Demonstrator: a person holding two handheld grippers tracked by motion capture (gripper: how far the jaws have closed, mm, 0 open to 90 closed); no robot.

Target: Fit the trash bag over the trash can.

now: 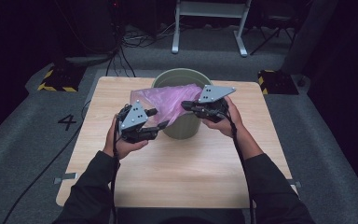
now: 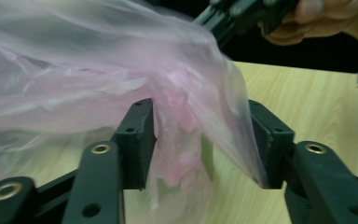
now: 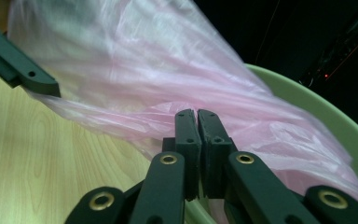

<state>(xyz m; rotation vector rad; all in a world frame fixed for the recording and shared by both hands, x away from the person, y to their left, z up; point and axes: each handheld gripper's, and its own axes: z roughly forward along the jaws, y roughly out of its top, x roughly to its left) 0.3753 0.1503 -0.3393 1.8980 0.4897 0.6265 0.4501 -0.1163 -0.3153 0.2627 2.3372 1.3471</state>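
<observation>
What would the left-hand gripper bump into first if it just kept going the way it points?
Probably the pink plastic bag: the film already hangs between the open jaws of the left gripper. Past it lies the green bin, though depth is hard to judge.

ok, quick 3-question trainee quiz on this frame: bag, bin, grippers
1. True or false: the right hand-held gripper is shut on the pink bag.
2. The left hand-held gripper's jaws stand: A open, with bag film between them; B shut tight.
3. What colour is the bin on the table?

Key: 1 true; 2 A; 3 green.
</observation>
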